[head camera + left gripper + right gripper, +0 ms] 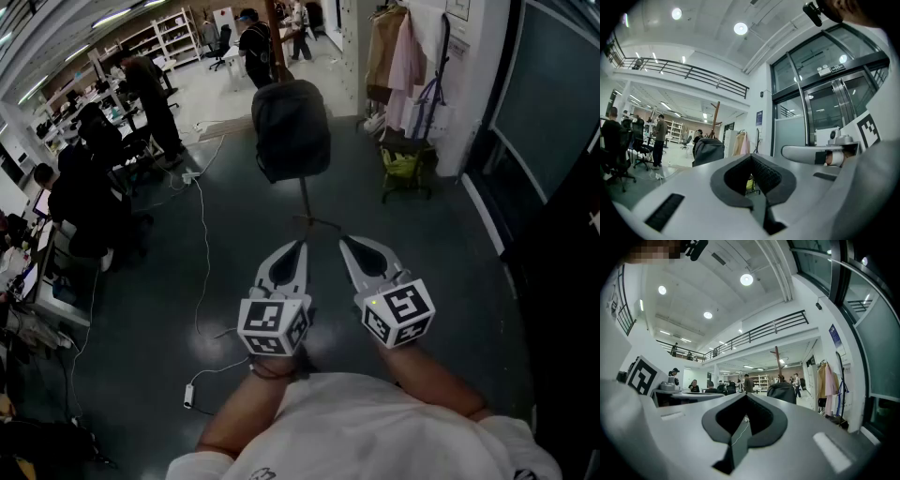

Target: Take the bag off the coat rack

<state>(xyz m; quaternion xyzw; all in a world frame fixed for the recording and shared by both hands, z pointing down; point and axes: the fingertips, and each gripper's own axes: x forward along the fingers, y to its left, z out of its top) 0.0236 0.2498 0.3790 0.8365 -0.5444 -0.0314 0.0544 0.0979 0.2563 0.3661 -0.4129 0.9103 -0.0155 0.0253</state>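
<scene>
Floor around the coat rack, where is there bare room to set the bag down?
Bare floor lies right of the rack's base, out to the glass wall. Left is crowded: a white cable trails there, with people beyond. A small cart stands by the hanging coats.

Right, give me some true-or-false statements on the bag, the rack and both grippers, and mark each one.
1. The dark backpack hangs on the coat rack. True.
2. The left gripper grips the backpack. False: its jaws are together on nothing, short of the bag.
3. The right gripper has its jaws together. True.
4. A white cable lies on the floor. True.
5. The clothes hanging at the right are all black. False: they are tan and pink.
</scene>
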